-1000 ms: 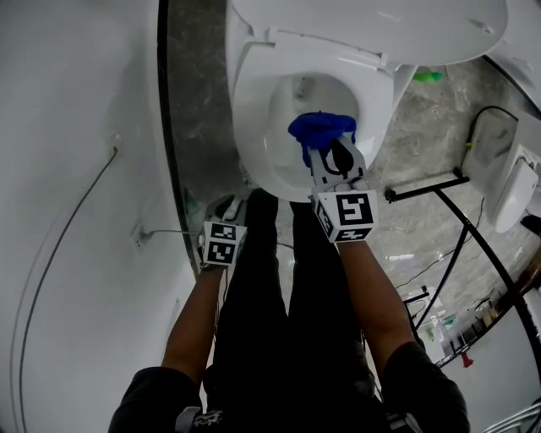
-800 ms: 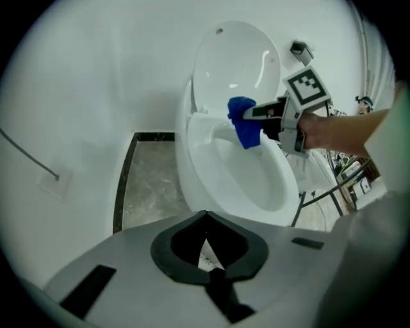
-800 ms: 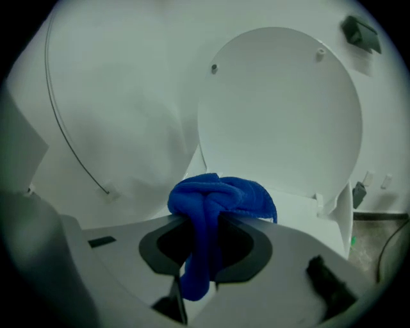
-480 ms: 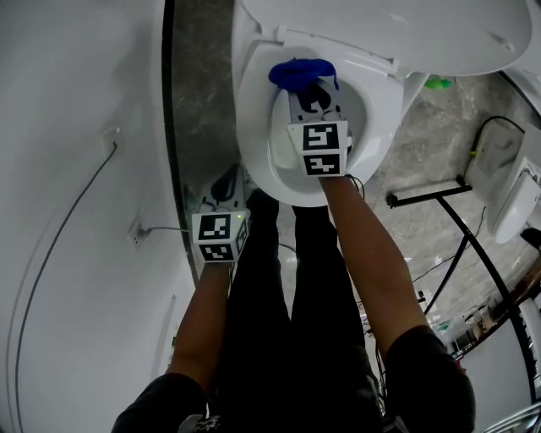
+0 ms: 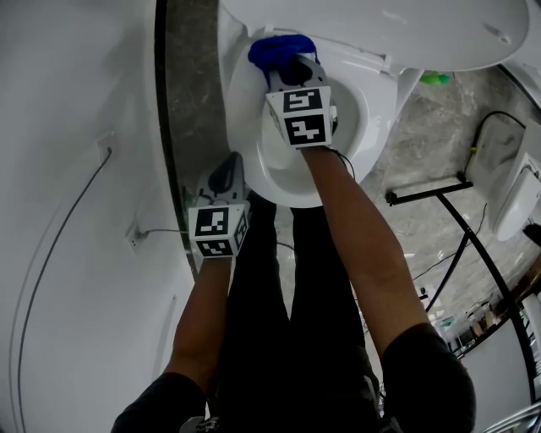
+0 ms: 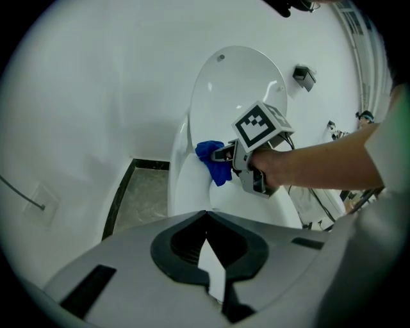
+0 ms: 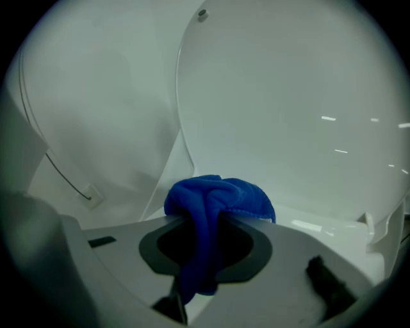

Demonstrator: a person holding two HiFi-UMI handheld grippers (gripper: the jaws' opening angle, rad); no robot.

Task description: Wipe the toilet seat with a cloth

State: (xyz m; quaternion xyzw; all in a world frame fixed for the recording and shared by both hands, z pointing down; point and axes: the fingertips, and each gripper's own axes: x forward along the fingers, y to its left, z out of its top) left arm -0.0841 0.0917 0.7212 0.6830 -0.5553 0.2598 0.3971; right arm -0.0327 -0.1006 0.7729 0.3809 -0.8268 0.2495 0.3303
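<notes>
Blue cloth [image 5: 275, 52] is up at the back-left curve of the toilet seat [image 5: 239, 110] now, right under the raised lid [image 5: 380, 25]. A second ago it hung lower, over the middle of the bowl near the front. My right hand-held gripper [image 5: 289, 69] has carried it away from me and to the left, the arm stretched across the bowl. In the right gripper view its jaws are clamped on the cloth [image 7: 214, 205]: a fold runs down between them and the rest bunches out in front, with the lid [image 7: 288, 96] rising behind.

My left hand-held gripper [image 5: 226, 173] has come up a little from beside my leg, and its tip now sits just by the front-left outside of the toilet, over the grey stone floor [image 5: 190, 101]. In the left gripper view its jaws are together with nothing between them. Beyond them I can see the right hand-held gripper [image 6: 222, 154] with the cloth [image 6: 214, 163] at the seat.
</notes>
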